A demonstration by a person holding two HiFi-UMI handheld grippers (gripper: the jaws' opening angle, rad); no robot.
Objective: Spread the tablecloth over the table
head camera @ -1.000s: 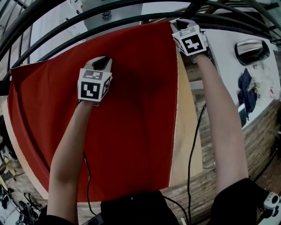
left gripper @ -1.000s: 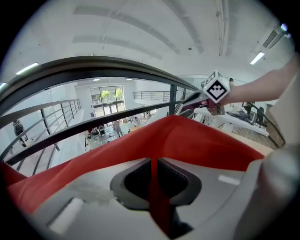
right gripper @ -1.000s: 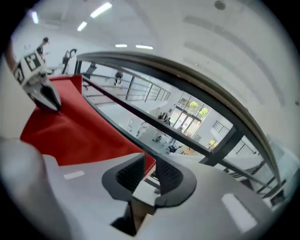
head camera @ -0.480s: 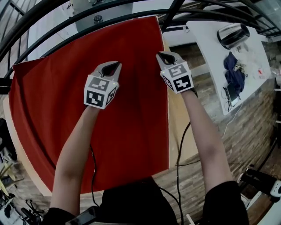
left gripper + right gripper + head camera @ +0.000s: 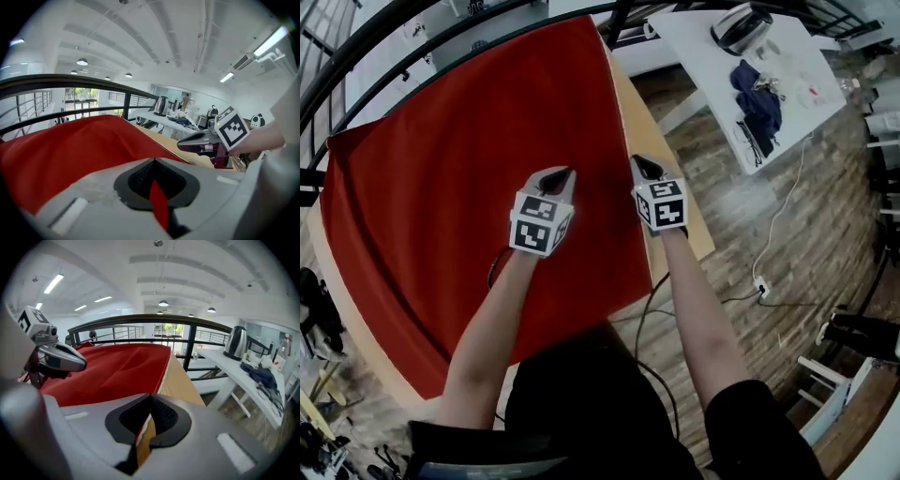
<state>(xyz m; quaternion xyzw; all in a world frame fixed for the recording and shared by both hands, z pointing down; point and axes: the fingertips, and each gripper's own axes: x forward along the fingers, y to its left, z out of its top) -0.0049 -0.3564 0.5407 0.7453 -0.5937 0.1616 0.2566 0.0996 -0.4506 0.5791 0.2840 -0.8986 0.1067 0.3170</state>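
Red tablecloth point(image 5: 459, 187) lies spread over most of the wooden surface point(image 5: 642, 122), leaving a bare strip along the right side. Left gripper point(image 5: 561, 174) is closed and empty, held above the cloth. Right gripper point(image 5: 639, 165) is likewise closed and empty, over the cloth's right edge.

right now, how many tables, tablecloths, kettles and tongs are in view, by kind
tables: 2 (wooden table, white table)
red tablecloth: 1
kettle: 1
tongs: 2 (left tongs, right tongs)
total: 6
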